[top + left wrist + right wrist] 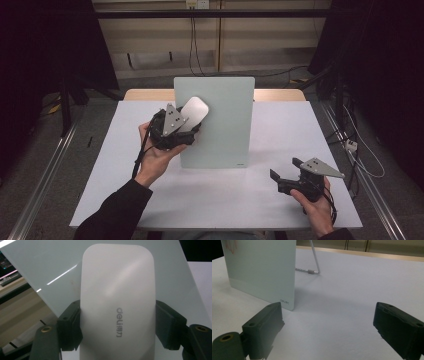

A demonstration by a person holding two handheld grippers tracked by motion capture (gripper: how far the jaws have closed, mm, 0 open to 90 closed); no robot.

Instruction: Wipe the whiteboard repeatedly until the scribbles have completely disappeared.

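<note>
A pale green glass board (220,122) stands tilted on a wire stand in the middle of the white table (280,200). My left gripper (187,125) is shut on a flat white eraser (194,113) marked "deli" (117,297), holding it against the board's upper left face (50,272). One jaw presses on each long side of the eraser. My right gripper (286,169) rests low at the front right, open, nothing between its jaws (329,327). The board's lower corner (262,272) and wire stand (315,262) lie ahead of it.
The table's wooden back edge (280,94) runs behind the board. Cables (350,145) and metal rails (40,185) lie on the floor on both sides. Bare white tabletop spreads right of the board and along the front.
</note>
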